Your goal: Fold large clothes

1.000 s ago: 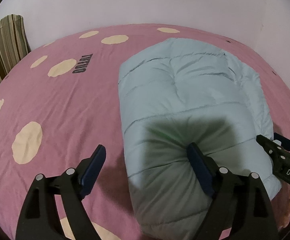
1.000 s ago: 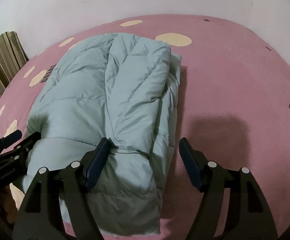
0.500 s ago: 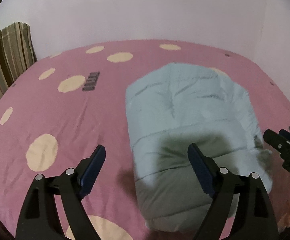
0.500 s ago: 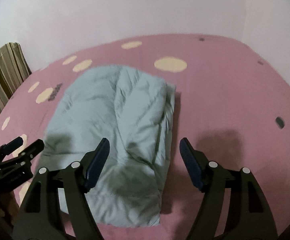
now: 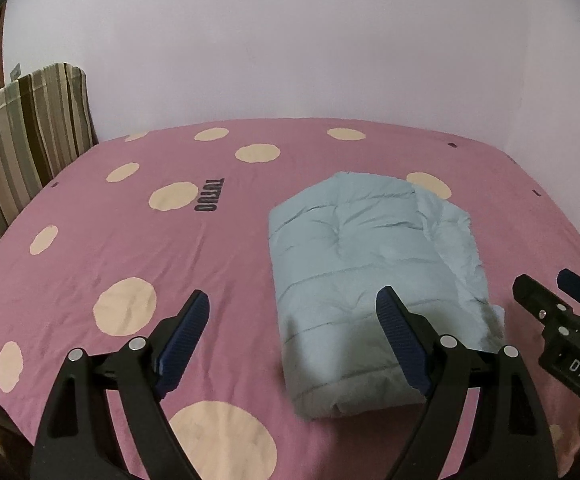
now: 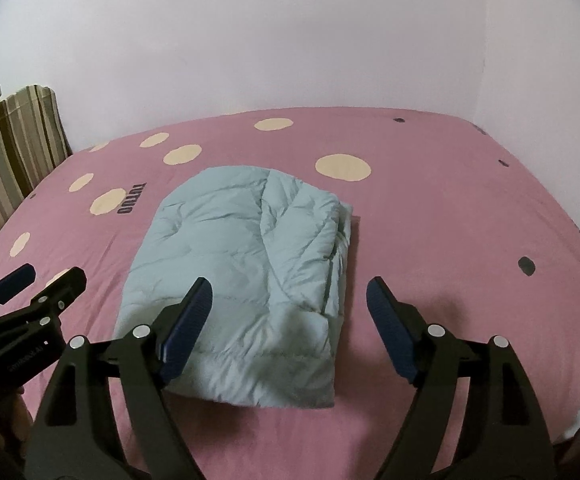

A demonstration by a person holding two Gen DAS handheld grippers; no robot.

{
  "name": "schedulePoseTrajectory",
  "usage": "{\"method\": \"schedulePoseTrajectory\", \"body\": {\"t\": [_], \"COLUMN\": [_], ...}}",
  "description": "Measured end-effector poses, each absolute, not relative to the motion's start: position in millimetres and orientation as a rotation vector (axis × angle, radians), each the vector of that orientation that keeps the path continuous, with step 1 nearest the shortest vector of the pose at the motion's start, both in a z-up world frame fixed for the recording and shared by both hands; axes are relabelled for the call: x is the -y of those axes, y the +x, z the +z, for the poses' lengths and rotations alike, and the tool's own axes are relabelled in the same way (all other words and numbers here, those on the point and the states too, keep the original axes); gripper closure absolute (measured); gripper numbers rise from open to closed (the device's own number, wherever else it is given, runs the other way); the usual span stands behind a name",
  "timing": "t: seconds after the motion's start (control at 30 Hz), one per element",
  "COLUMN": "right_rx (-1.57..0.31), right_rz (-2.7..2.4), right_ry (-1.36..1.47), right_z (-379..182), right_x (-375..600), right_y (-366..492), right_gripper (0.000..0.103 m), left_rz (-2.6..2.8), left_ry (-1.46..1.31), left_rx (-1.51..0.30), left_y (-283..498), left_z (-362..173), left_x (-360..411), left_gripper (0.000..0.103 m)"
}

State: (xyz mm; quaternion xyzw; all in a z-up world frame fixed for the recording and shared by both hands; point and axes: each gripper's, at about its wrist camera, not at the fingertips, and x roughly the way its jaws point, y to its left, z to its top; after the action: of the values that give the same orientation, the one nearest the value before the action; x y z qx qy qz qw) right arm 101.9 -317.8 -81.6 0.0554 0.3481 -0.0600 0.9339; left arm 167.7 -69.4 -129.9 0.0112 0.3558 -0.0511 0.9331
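A pale blue puffy jacket (image 5: pixel 370 272) (image 6: pixel 250 264) lies folded into a thick rectangle on the pink bed. My left gripper (image 5: pixel 292 328) hovers above and in front of the jacket's left edge, open, nothing between its fingers. My right gripper (image 6: pixel 288 320) hangs over the jacket's near right corner, clear of the cloth, its jaws opening with nothing held. Each gripper shows at the edge of the other's view: the right gripper (image 5: pixel 562 312) and the left gripper (image 6: pixel 30 292).
The pink bedsheet (image 5: pixel 130 248) (image 6: pixel 450 208) with cream dots and dark lettering covers the whole bed. A striped cushion or headboard (image 5: pixel 18 136) stands at the left. White walls (image 6: pixel 290 40) close the far side and right corner.
Both grippers have risen and pulled back from the jacket, which now looks smaller and lies untouched. The right jaws stand slightly wider.
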Motion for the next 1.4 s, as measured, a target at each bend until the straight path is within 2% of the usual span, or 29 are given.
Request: {"method": "schedulePoseTrajectory", "body": {"t": [0.6,1.4], "right_rx": [-0.647,-0.645], "right_rz": [-0.098,-0.096], "right_ry": [0.087,0.074], "right_z": [-63.9,-63.5], "right_x": [296.2,285.7], "right_y": [60.4,57.5], "right_gripper": [0.023,0.023], "left_rz": [-0.12,-0.127], "left_ry": [0.028,0.017], "left_rx": [-0.677,-0.684], "left_y": [126.0,123.3], "left_z": [-111.8,-113.1], "left_x": [66.4,64.5], "left_gripper": [0.018,0.018]}}
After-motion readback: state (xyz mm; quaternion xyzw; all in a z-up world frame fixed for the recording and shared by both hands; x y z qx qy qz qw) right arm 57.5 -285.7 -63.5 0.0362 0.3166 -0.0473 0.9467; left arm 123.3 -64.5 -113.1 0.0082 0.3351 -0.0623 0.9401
